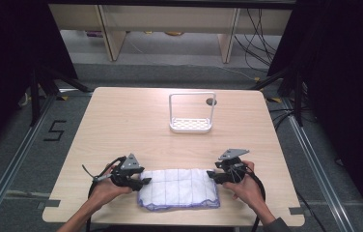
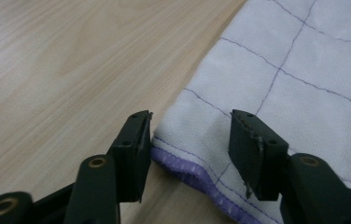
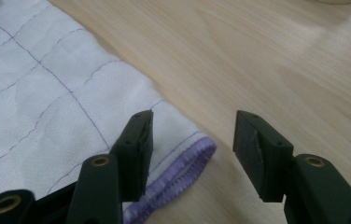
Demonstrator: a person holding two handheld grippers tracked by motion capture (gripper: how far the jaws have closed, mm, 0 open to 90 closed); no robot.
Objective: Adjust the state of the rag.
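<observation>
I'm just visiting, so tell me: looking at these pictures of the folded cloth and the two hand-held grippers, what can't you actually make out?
- Cloth: how many layers it has; the top layer hides the rest in the high view.
- Left gripper: whether its pads touch the purple hem; the angle hides it in the left gripper view.
- Right gripper: the cloth corner runs off the bottom edge of the right gripper view.
- White rack: its tray pattern, too small in the high view.
</observation>
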